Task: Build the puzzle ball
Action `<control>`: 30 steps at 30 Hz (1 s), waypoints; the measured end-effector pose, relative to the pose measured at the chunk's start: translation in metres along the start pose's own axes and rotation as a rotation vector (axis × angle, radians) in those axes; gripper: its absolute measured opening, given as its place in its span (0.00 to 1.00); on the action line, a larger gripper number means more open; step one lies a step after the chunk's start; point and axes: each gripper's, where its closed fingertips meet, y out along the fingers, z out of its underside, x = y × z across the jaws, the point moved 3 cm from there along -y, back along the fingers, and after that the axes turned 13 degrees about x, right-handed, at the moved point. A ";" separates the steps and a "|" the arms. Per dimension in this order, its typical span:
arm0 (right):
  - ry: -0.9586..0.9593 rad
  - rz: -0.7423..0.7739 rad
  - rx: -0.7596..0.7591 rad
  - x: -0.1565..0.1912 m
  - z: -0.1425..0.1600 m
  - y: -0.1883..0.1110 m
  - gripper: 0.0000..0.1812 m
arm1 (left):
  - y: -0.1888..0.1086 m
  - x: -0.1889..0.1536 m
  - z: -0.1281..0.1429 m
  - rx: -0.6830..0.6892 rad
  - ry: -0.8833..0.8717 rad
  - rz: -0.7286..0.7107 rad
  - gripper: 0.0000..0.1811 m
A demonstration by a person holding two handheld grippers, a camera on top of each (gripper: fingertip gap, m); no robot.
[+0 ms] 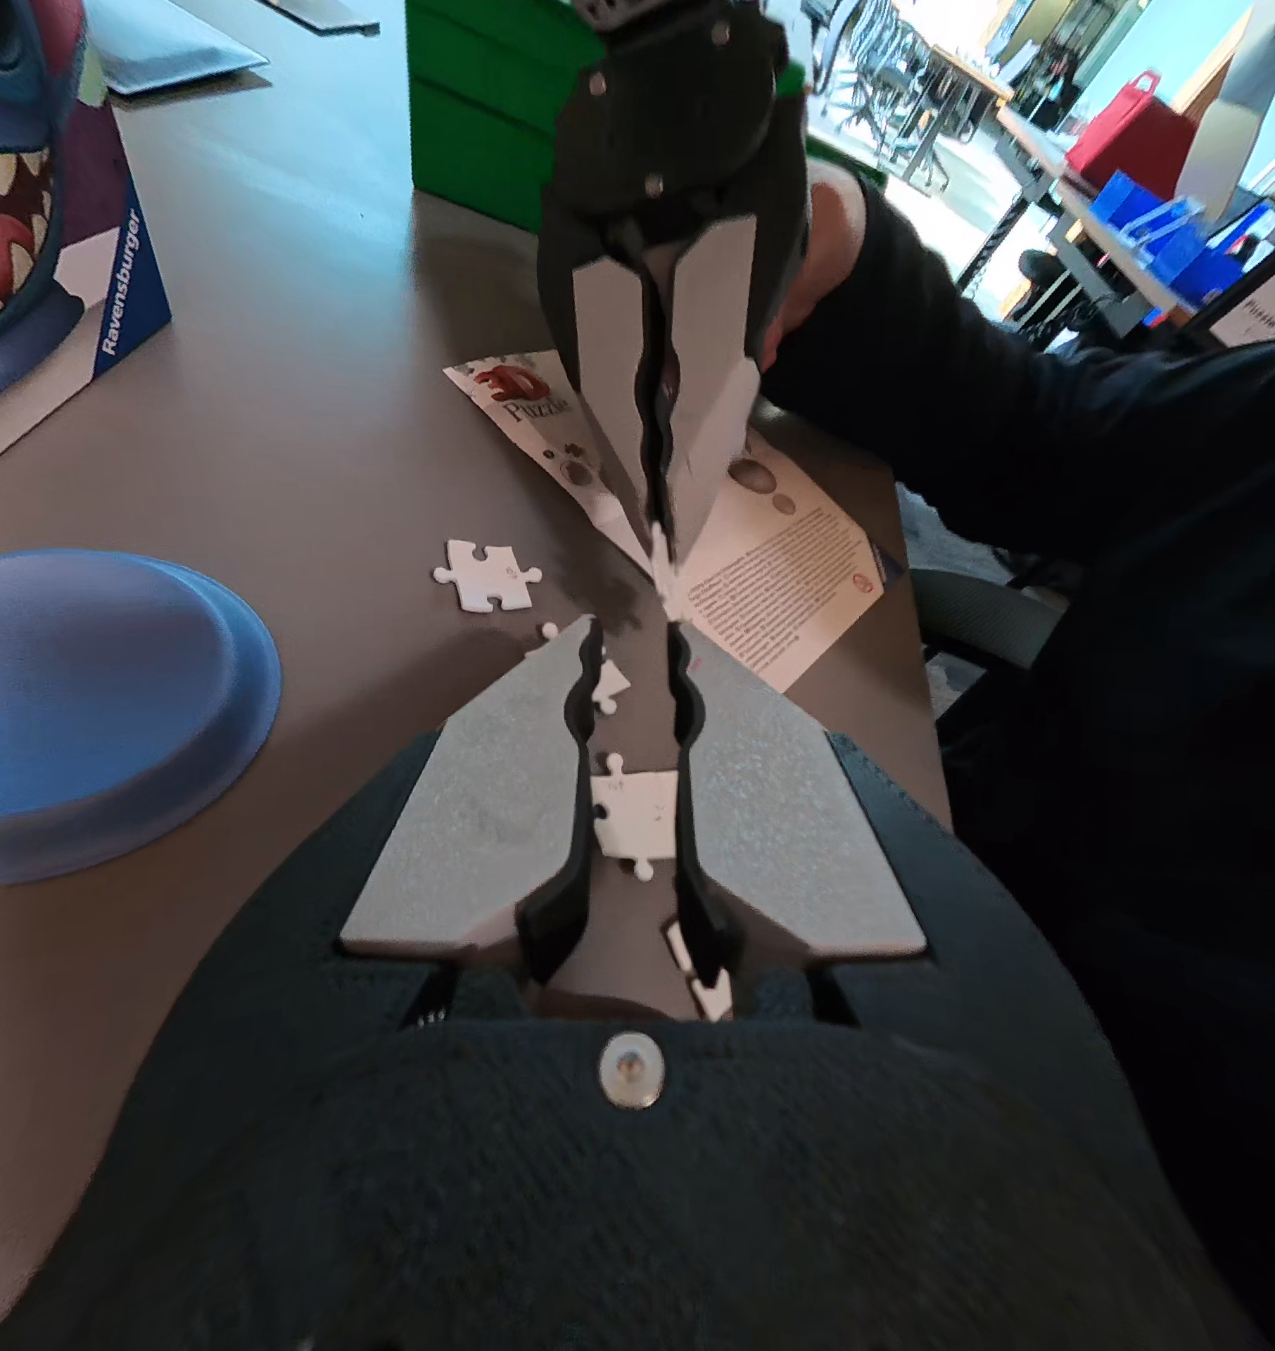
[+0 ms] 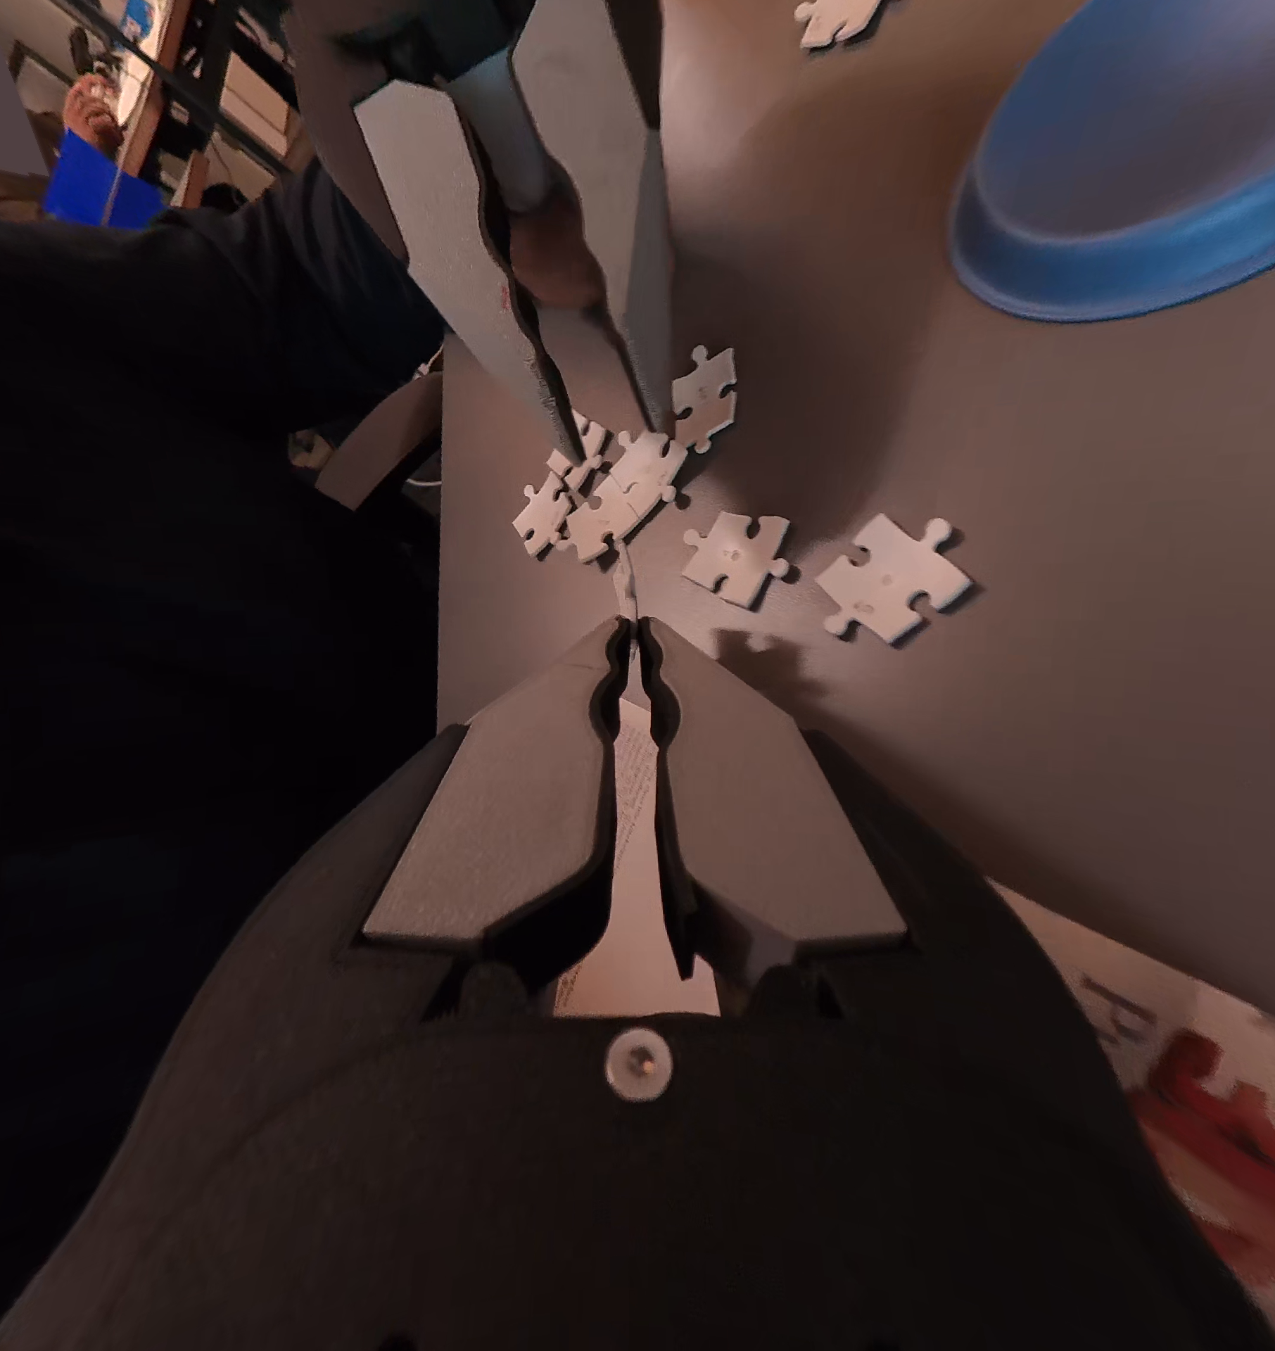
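Observation:
My left gripper (image 1: 633,634) is open, its jaws a small gap apart, low over a cluster of white puzzle pieces (image 2: 605,497) on the brown table. In the right wrist view the left gripper (image 2: 615,436) comes down from the top with its tips at that cluster. My right gripper (image 2: 634,625) is shut on a white puzzle piece (image 2: 626,577), held edge-on just short of the cluster. In the left wrist view the right gripper (image 1: 662,523) points down at me, the held piece (image 1: 665,570) sticking out of its tips. Loose pieces (image 2: 737,557) (image 2: 894,577) (image 1: 487,574) lie beside.
A blue dome-shaped part (image 1: 93,702) lies at my left, also in the right wrist view (image 2: 1146,183). The puzzle box (image 1: 50,219) and a green box (image 1: 488,110) stand farther back. A printed leaflet (image 1: 781,577) lies under the right gripper. A person's dark sleeve (image 1: 1058,453) is at the table edge. Left tips to right tips: about 5 cm.

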 end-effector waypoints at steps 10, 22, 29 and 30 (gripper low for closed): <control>-0.018 -0.029 0.051 0.007 -0.004 0.025 0.00 | 0.016 -0.011 0.006 0.070 0.025 0.041 0.07; -0.037 -0.030 -0.009 0.009 -0.011 0.017 0.01 | 0.020 -0.015 0.007 0.097 0.085 -0.017 0.00; -0.014 -0.046 -0.092 0.004 -0.016 0.003 0.04 | -0.002 -0.003 -0.013 -0.084 -0.044 0.018 0.00; -0.015 -0.051 -0.108 0.004 -0.019 0.003 0.04 | -0.005 -0.001 -0.016 -0.114 -0.067 0.027 0.00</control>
